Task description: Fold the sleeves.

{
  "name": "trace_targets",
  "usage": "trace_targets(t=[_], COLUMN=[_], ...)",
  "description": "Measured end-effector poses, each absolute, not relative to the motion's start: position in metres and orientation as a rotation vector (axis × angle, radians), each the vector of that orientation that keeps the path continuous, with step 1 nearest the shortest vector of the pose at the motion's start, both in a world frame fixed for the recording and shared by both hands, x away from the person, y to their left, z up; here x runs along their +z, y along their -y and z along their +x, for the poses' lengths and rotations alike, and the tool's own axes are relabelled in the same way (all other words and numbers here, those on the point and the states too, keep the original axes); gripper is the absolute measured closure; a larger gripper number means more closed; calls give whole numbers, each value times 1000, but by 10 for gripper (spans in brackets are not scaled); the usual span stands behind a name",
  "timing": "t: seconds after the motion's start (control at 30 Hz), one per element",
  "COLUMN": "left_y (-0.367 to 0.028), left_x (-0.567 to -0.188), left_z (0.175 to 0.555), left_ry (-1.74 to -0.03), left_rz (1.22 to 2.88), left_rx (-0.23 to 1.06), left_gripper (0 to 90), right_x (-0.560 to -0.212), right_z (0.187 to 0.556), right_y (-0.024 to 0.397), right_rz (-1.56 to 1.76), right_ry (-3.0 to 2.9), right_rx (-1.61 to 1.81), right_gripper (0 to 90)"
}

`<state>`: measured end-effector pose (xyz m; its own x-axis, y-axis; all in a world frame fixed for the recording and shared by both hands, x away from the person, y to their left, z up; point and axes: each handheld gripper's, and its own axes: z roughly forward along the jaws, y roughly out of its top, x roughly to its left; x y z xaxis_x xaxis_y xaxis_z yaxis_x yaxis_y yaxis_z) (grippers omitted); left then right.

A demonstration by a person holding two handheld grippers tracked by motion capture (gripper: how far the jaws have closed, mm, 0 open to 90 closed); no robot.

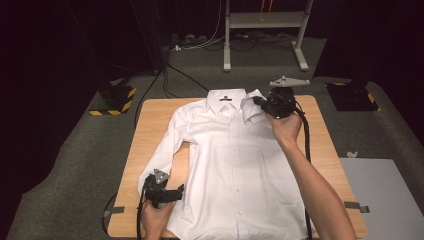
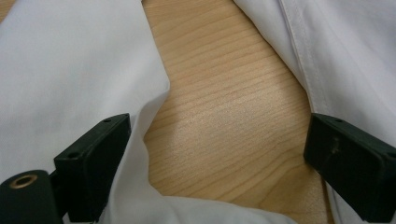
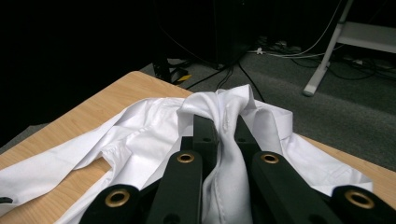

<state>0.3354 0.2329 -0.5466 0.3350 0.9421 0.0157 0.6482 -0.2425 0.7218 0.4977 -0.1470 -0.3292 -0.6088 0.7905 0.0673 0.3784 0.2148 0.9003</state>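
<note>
A white button-up shirt (image 1: 230, 160) lies face up on the wooden table (image 1: 150, 125), collar (image 1: 226, 96) at the far end. My right gripper (image 1: 258, 103) is at the shirt's far right shoulder, shut on a bunched fold of white fabric (image 3: 223, 109) that it holds lifted beside the collar. My left gripper (image 1: 176, 191) rests at the near left, between the left sleeve (image 1: 165, 150) and the shirt's body. Its jaws stand wide open over bare wood (image 2: 224, 116), with sleeve cloth (image 2: 70, 70) along one jaw and the shirt's side seam (image 2: 327, 56) by the other.
Grey carpet surrounds the table. A metal stand (image 1: 264, 30) and loose cables (image 1: 170, 75) lie beyond the far edge. Yellow-and-black striped bases (image 1: 116, 100) sit on the floor at the far left and far right. A grey board (image 1: 385, 195) lies to the right.
</note>
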Motion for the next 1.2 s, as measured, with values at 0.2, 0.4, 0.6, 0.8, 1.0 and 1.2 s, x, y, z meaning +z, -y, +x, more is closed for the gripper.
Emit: trace_targets(t=[0.2,0.4,0.6,0.8,1.0,1.2], left_y=[-233,-233,-233,-233,-233,-233], left_x=[-547,-547,-547,-547,-547,-547], left_z=[335,335,335,335,335,335], left_ry=[-1389,-1390,-1390,-1390,-1390,-1391], left_rz=[1983,1983,1981,1981,1981,1981], left_rx=[611,611,611,612,612,613], left_gripper=[85,85,85,85,85,84], right_x=[-340,-347,-350,-357,-366,-372], right_z=[508,517,528,539,549,556], right_y=[133,115,95,75,61,55], right_rz=[1086,1083,1074,1075,1094,1124], right_ry=[-2110,-2134,-2157,-2176,-2190,-2189], right_rx=[1360,1360,1345,1332,1328,1334], right_gripper=[860,859,859,859,859,859])
